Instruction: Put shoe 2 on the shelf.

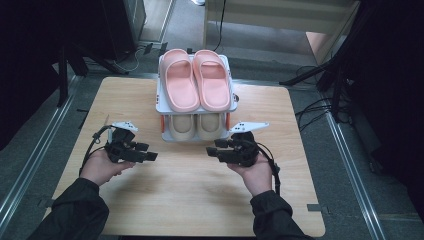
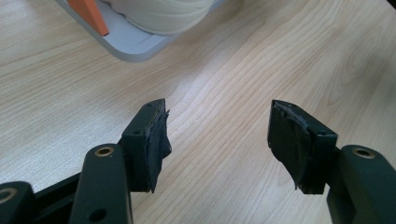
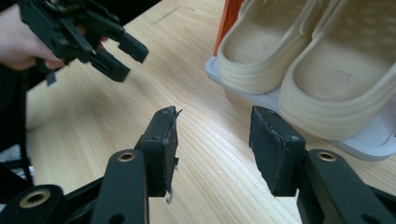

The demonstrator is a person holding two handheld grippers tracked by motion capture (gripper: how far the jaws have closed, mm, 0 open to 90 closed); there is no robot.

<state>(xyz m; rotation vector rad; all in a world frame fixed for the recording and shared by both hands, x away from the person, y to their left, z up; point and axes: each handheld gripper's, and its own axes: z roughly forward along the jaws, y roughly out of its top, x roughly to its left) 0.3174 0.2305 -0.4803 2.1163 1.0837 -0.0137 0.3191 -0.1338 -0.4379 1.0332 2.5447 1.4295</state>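
Slippers point heels toward person.

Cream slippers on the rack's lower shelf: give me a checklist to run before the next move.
1. Left claw open, nothing between the jaws: ok.
2. Right claw open, nothing between the jaws: ok.
3. Cream slippers side by side on the lower shelf, heels facing the person: ok.
4. Pink slippers lying flat on the top shelf: ok.
5. Bare table between both claws and the rack: ok.
6. Rack fixed to the table: cannot tell.
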